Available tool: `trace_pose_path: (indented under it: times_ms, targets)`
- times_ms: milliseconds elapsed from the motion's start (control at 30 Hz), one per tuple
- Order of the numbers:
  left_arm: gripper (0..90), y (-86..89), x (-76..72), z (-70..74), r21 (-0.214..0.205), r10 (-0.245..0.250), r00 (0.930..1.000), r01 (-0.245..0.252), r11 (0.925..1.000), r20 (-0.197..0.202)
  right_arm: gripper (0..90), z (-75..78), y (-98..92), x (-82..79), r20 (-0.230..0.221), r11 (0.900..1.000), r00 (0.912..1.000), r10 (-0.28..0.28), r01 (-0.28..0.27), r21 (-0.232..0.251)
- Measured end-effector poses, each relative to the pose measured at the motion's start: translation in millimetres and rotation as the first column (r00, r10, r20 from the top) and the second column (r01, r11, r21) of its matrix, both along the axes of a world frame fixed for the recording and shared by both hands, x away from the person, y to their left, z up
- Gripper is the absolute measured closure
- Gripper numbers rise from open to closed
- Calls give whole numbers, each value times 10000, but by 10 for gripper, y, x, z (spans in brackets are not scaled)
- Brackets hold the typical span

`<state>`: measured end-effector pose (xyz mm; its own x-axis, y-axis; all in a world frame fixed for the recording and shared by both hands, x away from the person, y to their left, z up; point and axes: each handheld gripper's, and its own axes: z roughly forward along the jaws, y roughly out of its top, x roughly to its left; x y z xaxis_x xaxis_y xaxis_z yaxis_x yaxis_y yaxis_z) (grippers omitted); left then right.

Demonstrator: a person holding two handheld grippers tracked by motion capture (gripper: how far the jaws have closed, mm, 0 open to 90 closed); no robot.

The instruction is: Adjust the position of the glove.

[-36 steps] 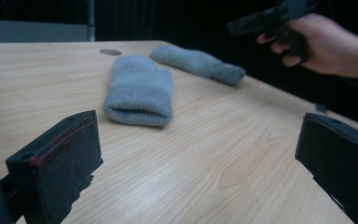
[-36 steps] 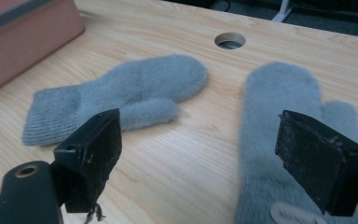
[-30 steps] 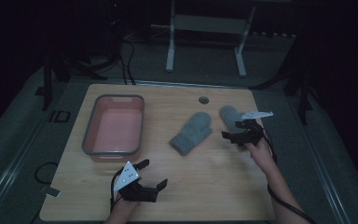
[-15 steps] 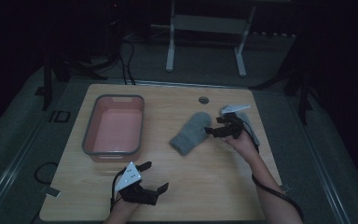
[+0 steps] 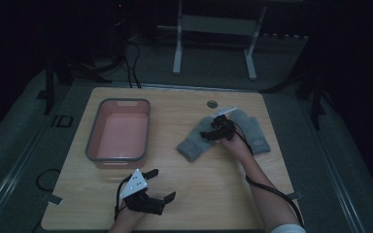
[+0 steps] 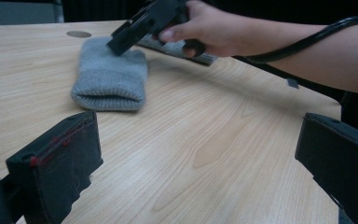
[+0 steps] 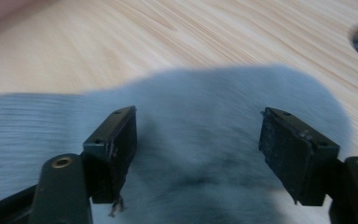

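Note:
Two grey knitted mittens lie on the right half of the wooden table (image 5: 184, 194). The left mitten (image 5: 194, 141) points its cuff toward me; in the left gripper view it is the mitten (image 6: 109, 77). The second mitten (image 5: 255, 133) lies partly under the right hand. My right gripper (image 5: 212, 130) hovers open just over the left mitten (image 7: 200, 140), jaws spread either side of the wool. My left gripper (image 5: 158, 187) rests open near the front edge, nothing between its fingers (image 6: 60, 158).
A pink tub with a grey rim (image 5: 93, 138) stands on the left half of the table. A round cable hole (image 5: 212, 104) sits near the far edge. A white stand (image 5: 213, 43) and cables lie on the floor behind.
My right gripper has moved left, from over the right mitten to over the left mitten. The left gripper has stayed near the front edge.

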<state>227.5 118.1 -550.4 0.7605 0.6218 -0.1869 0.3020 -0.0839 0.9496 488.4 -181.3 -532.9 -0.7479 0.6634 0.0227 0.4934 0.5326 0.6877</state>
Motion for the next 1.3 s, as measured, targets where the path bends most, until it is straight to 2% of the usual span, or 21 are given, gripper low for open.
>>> trace_pose_path:
  times_ms: [67,100,233,333,433,600,700,800,833,867,900,933,967,1000,1033,1067,1100,1133,1200,1267,1300]
  targets:
    - [6,10,8,0,-15,-7,10000,7,10000,-6,301,-19,21,11,-184,9994,9993,336,-334,127]
    - [6,16,12,2,-4,-11,10000,11,10000,-19,435,-112,100,20,-73,9982,9994,337,-340,-485]
    - [6,16,-1,11,-11,56,10000,-56,10000,33,571,-130,95,31,-390,9993,9986,344,-350,-159]
    - [6,32,-4,28,-130,138,9999,-138,9998,32,743,-117,109,3,-20,9981,9994,333,-333,-524]
    - [6,47,-19,51,-84,244,9996,-243,9997,143,798,-92,157,-60,461,9937,9970,624,-578,-961]
    - [6,104,-20,78,-227,512,9985,-507,9985,211,818,105,146,-180,155,9842,9846,1742,-1736,-341]
    - [6,129,-20,87,-256,554,9982,-548,9982,226,817,301,148,-352,327,9691,9689,2453,-2459,179]
    - [6,125,-27,93,107,608,9970,-614,9981,469,817,467,157,-553,254,9403,9435,3303,-3312,784]
    - [6,124,-23,91,172,607,9972,-615,9980,443,816,499,161,-627,340,9216,9282,3705,-3720,1111]
    - [6,121,-12,87,94,587,9979,-590,9982,286,817,513,187,-700,508,9182,9201,3885,-3912,627]
    - [6,119,-13,84,146,560,9977,-566,9983,385,817,525,197,-738,120,9098,9117,4107,-4106,614]
    - [6,113,-19,89,294,600,9970,-615,9977,485,817,533,187,-810,284,8918,8997,4355,-4355,1224]
    - [6,116,-18,94,265,559,9975,-571,9980,431,816,526,191,-874,396,8758,8848,4643,-4654,1282]
    - [6,116,-18,94,265,559,9975,-571,9980,431,816,526,191,-874,396,8758,8848,4643,-4654,1282]
    - [6,115,-26,91,260,574,9968,-589,9979,550,816,514,198,-914,148,8687,8734,4867,-4857,967]
    - [6,101,-24,89,565,522,9964,-560,9968,660,816,474,157,-994,192,8463,8657,5002,-4934,2010]
    - [6,95,-20,82,570,489,9966,-528,9970,666,816,445,159,-1036,139,8394,8543,5196,-5134,1783]
    - [6,95,-9,73,419,447,9976,-469,9980,532,816,407,160,-1072,219,8480,8594,5108,-5078,1516]
    - [6,80,10,54,411,421,9982,-438,9982,417,814,298,164,-1066,-172,8368,8463,5325,-5232,1613]
    - [6,70,9,51,649,417,9976,-453,9969,550,814,199,186,-1056,-99,8416,8460,5331,-5291,1089]
    - [6,70,5,52,623,395,9976,-431,9971,573,811,151,200,-1034,-238,8362,8380,5452,-5415,871]
